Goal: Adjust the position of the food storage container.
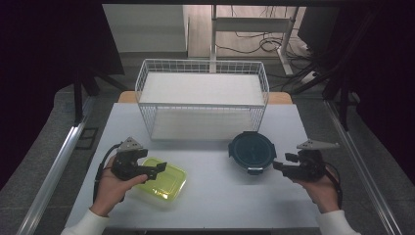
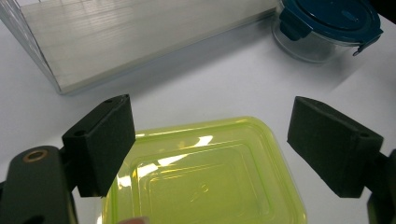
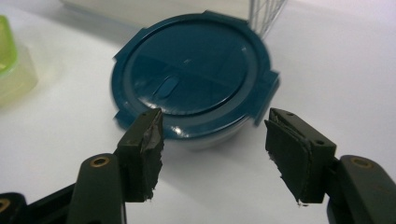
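1. Overhead, in the high view, the left gripper (image 1: 155, 169) hangs over the near-left edge of a yellow-green lidded container (image 1: 164, 180) that lies flat on the white tabletop (image 1: 215, 200). Its jaws stand spread, pointing right across the lid.
2. Also in the high view, the right gripper (image 1: 280, 165) sits just right of a round container with a dark blue lid (image 1: 252, 151), its spread jaws aimed left at the container's near-right side without touching it. A white wire basket (image 1: 202, 100) stands behind both containers, at the far middle of the tabletop.
3. In the left gripper view, the two black jaws are wide apart and hold nothing. The yellow-green lidded container (image 2: 205, 177) lies below and between them, its far edge reaching past the jaw tips. The round container (image 2: 327, 28) stands at the upper right, well apart, and the basket's pale floor panel (image 2: 140, 37) runs across the top.
4. In the right gripper view, the jaws are spread and empty, close in front of the round container (image 3: 191, 74), which sits upright with its lid clipped on. A corner of the yellow-green container (image 3: 11, 60) shows at the left edge.
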The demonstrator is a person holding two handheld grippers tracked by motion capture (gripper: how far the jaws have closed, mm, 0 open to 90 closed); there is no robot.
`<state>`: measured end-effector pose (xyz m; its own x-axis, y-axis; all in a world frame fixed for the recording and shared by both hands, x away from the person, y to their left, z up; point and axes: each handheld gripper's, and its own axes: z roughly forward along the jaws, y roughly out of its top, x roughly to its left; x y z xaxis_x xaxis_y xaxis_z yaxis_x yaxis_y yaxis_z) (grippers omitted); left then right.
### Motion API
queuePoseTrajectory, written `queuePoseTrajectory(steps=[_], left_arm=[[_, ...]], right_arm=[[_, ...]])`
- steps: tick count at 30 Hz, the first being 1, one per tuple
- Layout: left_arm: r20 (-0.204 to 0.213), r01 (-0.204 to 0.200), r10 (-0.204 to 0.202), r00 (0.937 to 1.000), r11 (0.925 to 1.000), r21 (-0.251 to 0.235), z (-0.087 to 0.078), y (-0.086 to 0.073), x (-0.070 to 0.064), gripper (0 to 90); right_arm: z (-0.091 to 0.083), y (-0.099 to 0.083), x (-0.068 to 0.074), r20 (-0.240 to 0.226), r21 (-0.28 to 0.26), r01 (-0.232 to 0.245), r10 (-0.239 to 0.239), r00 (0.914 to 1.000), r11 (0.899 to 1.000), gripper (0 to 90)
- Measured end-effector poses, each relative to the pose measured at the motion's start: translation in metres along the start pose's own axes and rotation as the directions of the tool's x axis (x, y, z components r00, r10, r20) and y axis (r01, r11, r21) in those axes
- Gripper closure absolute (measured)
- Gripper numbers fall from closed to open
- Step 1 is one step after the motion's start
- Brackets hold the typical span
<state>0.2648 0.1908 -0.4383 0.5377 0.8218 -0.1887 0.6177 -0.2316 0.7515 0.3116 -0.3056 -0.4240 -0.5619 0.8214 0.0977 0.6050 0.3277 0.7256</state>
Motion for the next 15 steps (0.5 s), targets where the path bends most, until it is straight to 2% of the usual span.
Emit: queuePoseTrajectory(steps=[1, 2, 6, 9, 10, 11, 12, 13, 15], left_arm=[[0.0, 0.0, 0.0, 1.0, 1.0, 0.0, 0.0, 0.0, 0.0, 15.1], [0.003, 0.005, -0.005, 1.0, 1.0, 0.004, 0.001, 0.0, 0.001, 15.1], [0.001, 0.006, -0.006, 1.0, 0.9999, 0.008, 0.002, -0.001, 0.001, 15.0], [-0.003, 0.005, -0.005, 1.0, 0.9999, 0.011, 0.001, -0.001, 0.002, 15.1], [-0.003, 0.006, -0.006, 1.0, 0.9999, 0.011, 0.001, -0.002, 0.003, 15.1], [-0.004, 0.007, -0.007, 1.0, 0.9999, 0.011, 0.001, -0.002, 0.003, 15.1], [-0.005, 0.012, -0.012, 0.9999, 0.9999, 0.01, 0.001, -0.002, 0.003, 15.1], [-0.005, 0.012, -0.012, 0.9999, 0.9999, 0.01, 0.001, -0.002, 0.003, 15.1], [-0.003, 0.016, -0.016, 0.9999, 0.9998, 0.014, 0.003, -0.003, 0.004, 15.1]], right_arm=[[0.0, 0.0, 0.0, 0.0, 0.0, 0.0, 0.0, 1.0, 1.0, 37.1], [0.003, 0.01, -0.007, 0.004, 0.012, -0.004, 0.004, 1.0, 1.0, 38.5], [0.009, 0.025, -0.015, -0.004, 0.028, -0.007, 0.007, 1.0, 1.0, 41.7], [0.016, 0.039, -0.02, 0.003, 0.06, -0.006, 0.006, 1.0, 0.998, 46.3], [0.018, 0.043, -0.022, 0.004, 0.068, 0.002, -0.002, 1.0, 0.998, 50.5], [0.018, 0.043, -0.022, 0.004, 0.068, 0.002, -0.002, 1.0, 0.998, 50.5], [0.025, 0.053, -0.027, 0.006, 0.086, 0.019, -0.02, 0.9998, 0.996, 58.7], [0.025, 0.053, -0.027, 0.006, 0.086, 0.019, -0.02, 0.9998, 0.996, 58.7], [0.034, 0.065, -0.035, 0.016, 0.115, 0.015, -0.017, 0.9997, 0.993, 66.8]])
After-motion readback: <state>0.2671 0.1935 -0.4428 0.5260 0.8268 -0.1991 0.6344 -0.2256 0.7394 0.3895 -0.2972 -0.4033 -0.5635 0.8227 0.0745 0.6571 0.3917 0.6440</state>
